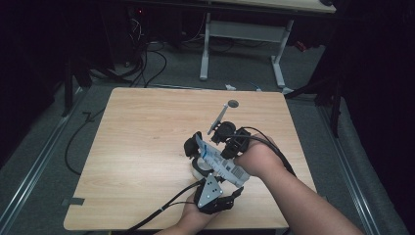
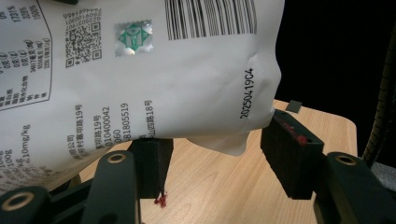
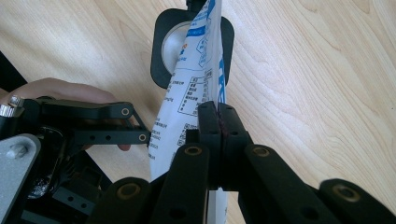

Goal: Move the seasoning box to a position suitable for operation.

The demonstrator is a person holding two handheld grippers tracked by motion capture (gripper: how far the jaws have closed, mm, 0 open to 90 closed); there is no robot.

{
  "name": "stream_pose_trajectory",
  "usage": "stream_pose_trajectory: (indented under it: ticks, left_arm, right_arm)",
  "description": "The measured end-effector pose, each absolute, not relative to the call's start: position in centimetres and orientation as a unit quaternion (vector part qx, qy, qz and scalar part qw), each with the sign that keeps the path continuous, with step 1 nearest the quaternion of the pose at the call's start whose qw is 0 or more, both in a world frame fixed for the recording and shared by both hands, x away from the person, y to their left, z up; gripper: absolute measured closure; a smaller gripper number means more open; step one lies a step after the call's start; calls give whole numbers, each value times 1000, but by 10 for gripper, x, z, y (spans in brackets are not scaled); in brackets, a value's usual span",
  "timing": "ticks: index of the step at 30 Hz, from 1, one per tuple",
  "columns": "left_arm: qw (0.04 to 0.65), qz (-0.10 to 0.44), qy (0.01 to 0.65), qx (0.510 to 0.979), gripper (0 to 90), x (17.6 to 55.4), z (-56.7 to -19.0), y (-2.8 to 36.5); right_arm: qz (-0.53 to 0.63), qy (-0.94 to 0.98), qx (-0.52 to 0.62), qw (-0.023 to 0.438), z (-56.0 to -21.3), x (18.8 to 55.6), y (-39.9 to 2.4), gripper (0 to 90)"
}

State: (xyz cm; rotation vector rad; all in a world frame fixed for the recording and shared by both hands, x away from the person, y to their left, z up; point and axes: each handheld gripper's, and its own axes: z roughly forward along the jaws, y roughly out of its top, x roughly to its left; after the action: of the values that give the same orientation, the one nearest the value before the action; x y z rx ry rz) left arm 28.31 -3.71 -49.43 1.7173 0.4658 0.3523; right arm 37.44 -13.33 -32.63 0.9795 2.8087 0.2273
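High view: above table's near edge, facing fwd + down, whole table point(image 1: 147, 147) in frame. Left gripper view: v. close on white bag point(image 2: 140, 84), far right corner behind. Right gripper view: looks down, close. All share the bag point(image 1: 218, 161).

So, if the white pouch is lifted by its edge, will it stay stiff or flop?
Probably floppy: the pouch creases and bulges beside the left hand-held gripper. It looks light, since the right hand-held gripper holds it by one thin edge. The glossy film may slip.
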Motion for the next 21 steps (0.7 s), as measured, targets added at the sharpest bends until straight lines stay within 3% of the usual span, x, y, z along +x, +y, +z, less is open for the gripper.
stream_pose_trajectory:
  ticks: [21]
  left_arm:
    - [618, 154, 203, 744, 450, 284, -494, -38]
  right_arm:
    - [73, 939, 325, 84, -327, 376, -131, 900]
